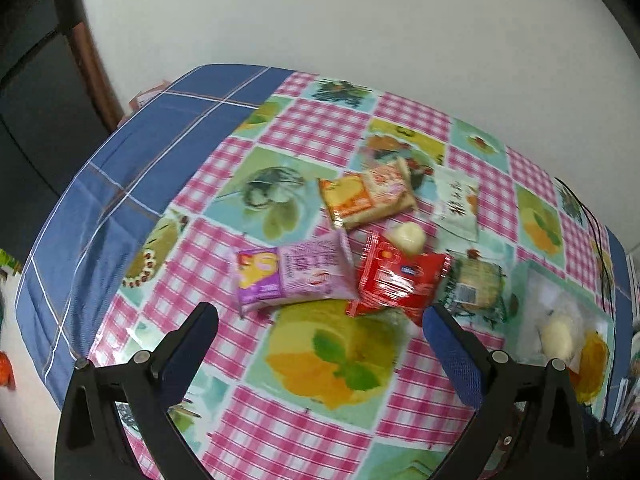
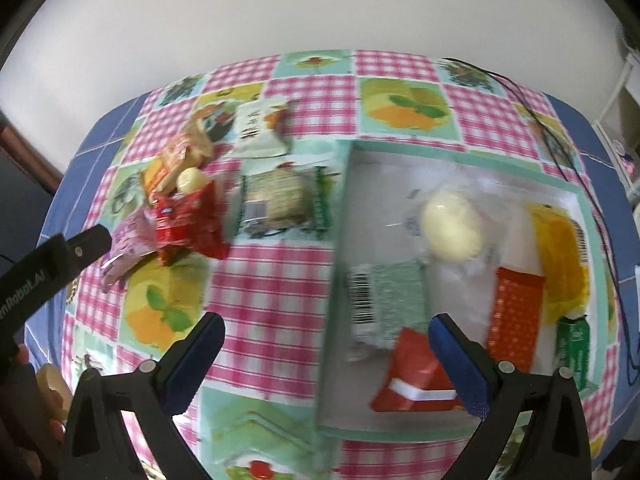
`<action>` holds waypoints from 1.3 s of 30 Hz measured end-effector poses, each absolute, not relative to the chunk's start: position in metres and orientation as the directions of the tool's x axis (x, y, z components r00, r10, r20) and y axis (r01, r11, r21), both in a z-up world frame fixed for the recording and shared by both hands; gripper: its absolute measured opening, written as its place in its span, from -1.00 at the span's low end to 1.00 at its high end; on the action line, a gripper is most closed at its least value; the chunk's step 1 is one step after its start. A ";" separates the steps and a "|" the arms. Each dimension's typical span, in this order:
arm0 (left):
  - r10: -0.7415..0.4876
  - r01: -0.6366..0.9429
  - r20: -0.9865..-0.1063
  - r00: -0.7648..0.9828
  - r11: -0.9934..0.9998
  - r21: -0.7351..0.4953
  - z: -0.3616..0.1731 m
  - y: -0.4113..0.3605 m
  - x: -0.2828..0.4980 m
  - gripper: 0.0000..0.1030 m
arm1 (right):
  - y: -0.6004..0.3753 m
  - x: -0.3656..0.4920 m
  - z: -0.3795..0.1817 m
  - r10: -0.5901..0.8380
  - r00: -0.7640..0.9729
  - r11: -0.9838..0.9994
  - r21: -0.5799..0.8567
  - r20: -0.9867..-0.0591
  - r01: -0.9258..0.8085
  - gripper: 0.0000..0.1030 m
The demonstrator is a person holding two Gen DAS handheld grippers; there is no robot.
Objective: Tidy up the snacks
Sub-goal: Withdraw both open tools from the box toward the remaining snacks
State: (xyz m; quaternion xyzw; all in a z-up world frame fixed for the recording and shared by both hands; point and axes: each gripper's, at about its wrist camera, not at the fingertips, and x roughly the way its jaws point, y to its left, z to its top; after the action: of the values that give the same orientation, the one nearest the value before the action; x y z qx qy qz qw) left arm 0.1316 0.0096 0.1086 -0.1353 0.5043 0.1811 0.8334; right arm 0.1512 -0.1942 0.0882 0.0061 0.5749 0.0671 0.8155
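Snacks scattered on checked tablecloth (fruit-patterned), white wall behind

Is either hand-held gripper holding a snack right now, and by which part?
Nothing is held: the left hand-held gripper and right hand-held gripper are both open and empty.

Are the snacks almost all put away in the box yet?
Partly. The box already holds several snacks, including a pale round bun and an orange packet. Both hand-held grippers, left and right, are open and empty. The red packet, pink packet and others wait on the table.
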 end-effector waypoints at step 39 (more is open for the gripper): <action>0.072 -0.560 -0.921 0.383 0.811 -0.169 0.067 0.094 0.145 0.98 | -0.123 0.189 0.071 0.218 0.405 0.971 0.155 -0.888 -0.183 0.95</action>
State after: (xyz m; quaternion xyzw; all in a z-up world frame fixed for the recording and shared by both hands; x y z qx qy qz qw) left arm 0.1446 0.0945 0.0666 -0.2349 0.5191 0.1980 0.7976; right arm 0.1887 -0.1233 0.0707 0.0162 0.5320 0.1197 0.8381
